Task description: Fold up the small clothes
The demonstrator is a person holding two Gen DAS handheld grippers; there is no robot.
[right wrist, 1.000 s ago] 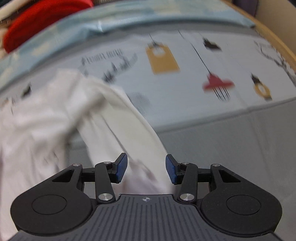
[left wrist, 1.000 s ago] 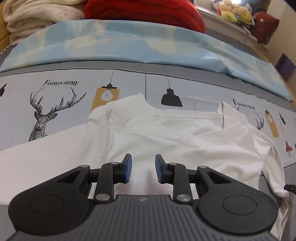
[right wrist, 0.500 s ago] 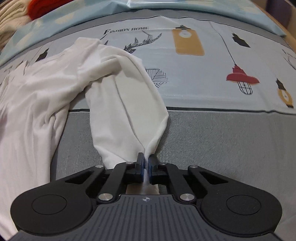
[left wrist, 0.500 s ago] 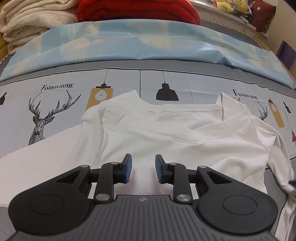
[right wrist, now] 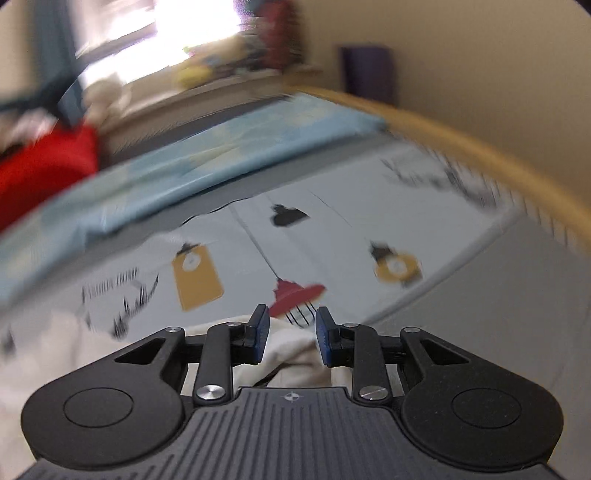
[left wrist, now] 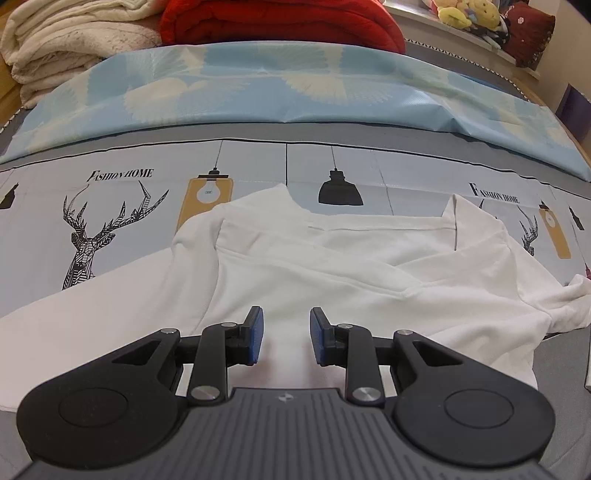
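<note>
On the printed bedsheet [left wrist: 122, 206] a white shirt [left wrist: 332, 266] lies spread below a blue pillow [left wrist: 280, 85] and red blanket [left wrist: 280, 18], both left gripper [left wrist: 283, 341] and right gripper [right wrist: 291, 338] gaping empty over it

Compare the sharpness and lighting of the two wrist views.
Left wrist view: sharp and evenly lit, white garment and printed sheet crisp, edges bowed by the fisheye. Right wrist view: background smeared by motion blur, window blown out by glare, only the right hand-held gripper sharp.
</note>
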